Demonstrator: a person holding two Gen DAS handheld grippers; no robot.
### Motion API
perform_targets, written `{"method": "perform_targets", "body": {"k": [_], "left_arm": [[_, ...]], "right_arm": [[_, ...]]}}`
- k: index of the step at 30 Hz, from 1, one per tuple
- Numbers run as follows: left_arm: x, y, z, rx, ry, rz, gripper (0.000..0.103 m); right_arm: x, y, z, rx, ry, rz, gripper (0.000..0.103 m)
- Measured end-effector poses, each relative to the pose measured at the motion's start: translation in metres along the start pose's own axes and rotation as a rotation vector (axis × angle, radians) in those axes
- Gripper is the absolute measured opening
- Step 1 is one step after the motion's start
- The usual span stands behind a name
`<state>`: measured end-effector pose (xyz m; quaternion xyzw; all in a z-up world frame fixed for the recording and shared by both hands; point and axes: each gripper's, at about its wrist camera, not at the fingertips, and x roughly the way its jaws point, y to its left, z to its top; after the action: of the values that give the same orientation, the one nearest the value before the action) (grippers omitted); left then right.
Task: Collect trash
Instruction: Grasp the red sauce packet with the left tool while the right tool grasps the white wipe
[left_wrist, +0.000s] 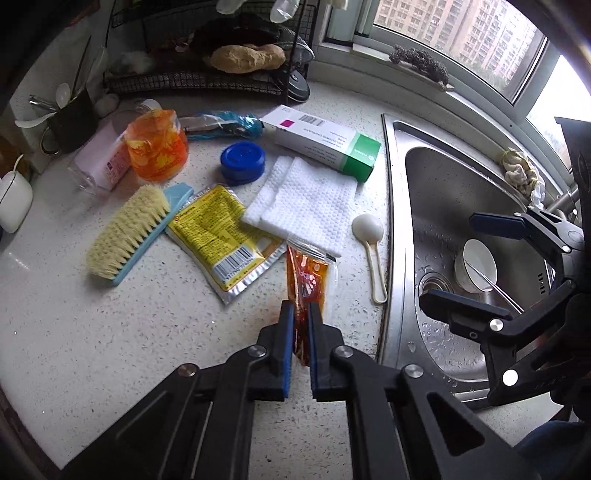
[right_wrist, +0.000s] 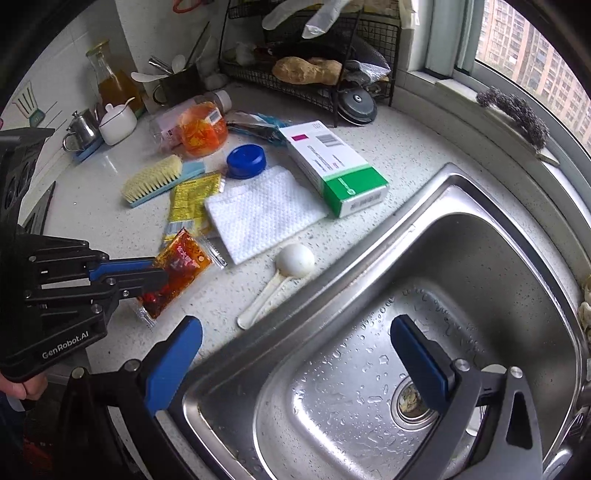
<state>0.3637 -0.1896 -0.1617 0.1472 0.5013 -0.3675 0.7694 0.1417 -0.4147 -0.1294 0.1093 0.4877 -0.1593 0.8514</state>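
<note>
So far you have barely started: most of the litter lies on the counter (left_wrist: 110, 332), which fills the left and middle of both views, beside the sink (right_wrist: 461, 258) at the right. No bin shows in either view, so you cannot tell where the trash is meant to go.

Still waiting are the green-and-white box (left_wrist: 325, 142) in the upper middle, the white cloth (left_wrist: 306, 203) below it if it counts as waste, the yellow packet (left_wrist: 218, 232) left of centre, and the blue wrapper (left_wrist: 225, 123) near the rack. The brush (left_wrist: 125, 232) and white spoon (left_wrist: 369, 236) look like keepers, though that is a judgement.

Your left hand-held gripper (left_wrist: 301, 314) is clamped on the near end of the red sauce packet (left_wrist: 306, 277), low in the centre of the left view; the packet looks barely off the counter, if at all. Your right hand-held gripper (right_wrist: 295, 347) hangs over the sink with its jaws wide apart, holding nothing.

One piece in hand, four or so to go.
</note>
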Motion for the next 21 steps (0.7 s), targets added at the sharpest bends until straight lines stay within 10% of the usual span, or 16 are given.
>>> {"method": "perform_targets", "body": {"k": [10, 21], "left_arm": [[-0.015, 0.052, 0.002, -0.122, -0.032, 0.085, 0.006], [0.004, 0.062, 0.002, -0.139, 0.01, 0.135, 0.006]], "right_arm": [[0.03, 0.038, 0.053, -0.155, -0.009, 0.105, 0.101], [0.085, 0.045, 0.07, -0.23, 0.11, 0.141, 0.038]]}}
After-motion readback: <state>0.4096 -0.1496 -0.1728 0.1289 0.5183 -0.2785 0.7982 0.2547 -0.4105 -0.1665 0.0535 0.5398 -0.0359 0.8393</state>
